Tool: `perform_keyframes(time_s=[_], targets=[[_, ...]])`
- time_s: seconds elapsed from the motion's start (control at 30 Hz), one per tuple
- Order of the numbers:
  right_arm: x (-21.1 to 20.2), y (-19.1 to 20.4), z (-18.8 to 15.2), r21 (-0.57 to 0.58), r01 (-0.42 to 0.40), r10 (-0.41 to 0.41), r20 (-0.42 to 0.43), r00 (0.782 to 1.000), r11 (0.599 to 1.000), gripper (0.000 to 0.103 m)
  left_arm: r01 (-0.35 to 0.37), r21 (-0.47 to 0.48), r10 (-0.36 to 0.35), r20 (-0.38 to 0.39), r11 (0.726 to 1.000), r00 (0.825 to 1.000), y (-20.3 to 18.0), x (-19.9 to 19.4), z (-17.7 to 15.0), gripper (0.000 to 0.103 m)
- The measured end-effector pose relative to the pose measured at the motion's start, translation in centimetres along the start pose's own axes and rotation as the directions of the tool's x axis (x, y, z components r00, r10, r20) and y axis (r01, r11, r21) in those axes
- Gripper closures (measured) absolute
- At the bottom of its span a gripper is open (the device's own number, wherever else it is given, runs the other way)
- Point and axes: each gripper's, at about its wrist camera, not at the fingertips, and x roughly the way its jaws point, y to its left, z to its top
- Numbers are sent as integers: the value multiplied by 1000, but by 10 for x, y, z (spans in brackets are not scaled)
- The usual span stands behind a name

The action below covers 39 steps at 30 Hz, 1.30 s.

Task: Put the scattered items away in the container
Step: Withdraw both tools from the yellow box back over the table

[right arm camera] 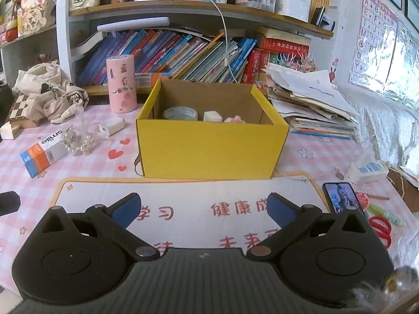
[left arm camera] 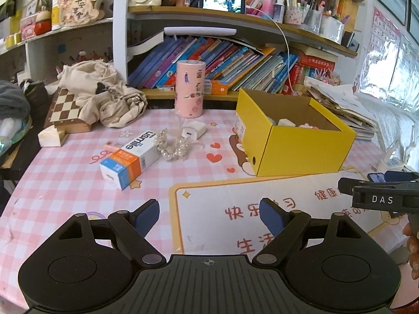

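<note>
Both grippers hover empty over the mat, jaws apart. The left gripper [left arm camera: 209, 216] is the nearer to the loose items: the toothpaste box [left arm camera: 131, 157] lies ahead and to its left, long axis slanting away toward the beads [left arm camera: 174, 147] and charger [left arm camera: 194, 130]. The right gripper [right arm camera: 204, 210] faces the yellow box [right arm camera: 212, 144], well apart from them

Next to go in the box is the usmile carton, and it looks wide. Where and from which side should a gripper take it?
Grip the usmile carton across its narrow width near the middle, coming from above with the left gripper, which is open and nearer. It lies flat, so the long side faces are exposed. Stay toward the orange end: the bead bracelet sits against the white end.
</note>
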Motion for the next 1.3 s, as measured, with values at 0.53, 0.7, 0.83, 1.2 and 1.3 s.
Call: perform_keyframes(time_s=[0.53,0.7,0.83,1.2,1.3], targets=[[-16,32,-15,-31,-30,29,-38,999,999,0,6,-43,-7,-4,999,1000,25,-17,-16,17],[-17,56,-18,-105,-93,88,-52,995,990,0,-8,-72,8,-6,997,1000,35,-20,-19,17],[-17,75,-18,-170,-143,135,-60,989,975,0,-23,-88,23,-7,996,1000,42,-22,-21,17],[-10,102,-18,-248,-231,215,-90,972,941,0,-72,-128,71,-16,989,997,57,-24,-24,17],[-6,105,-15,-254,-248,231,-95,968,935,0,-84,-136,82,-21,987,996,60,-23,-24,17]])
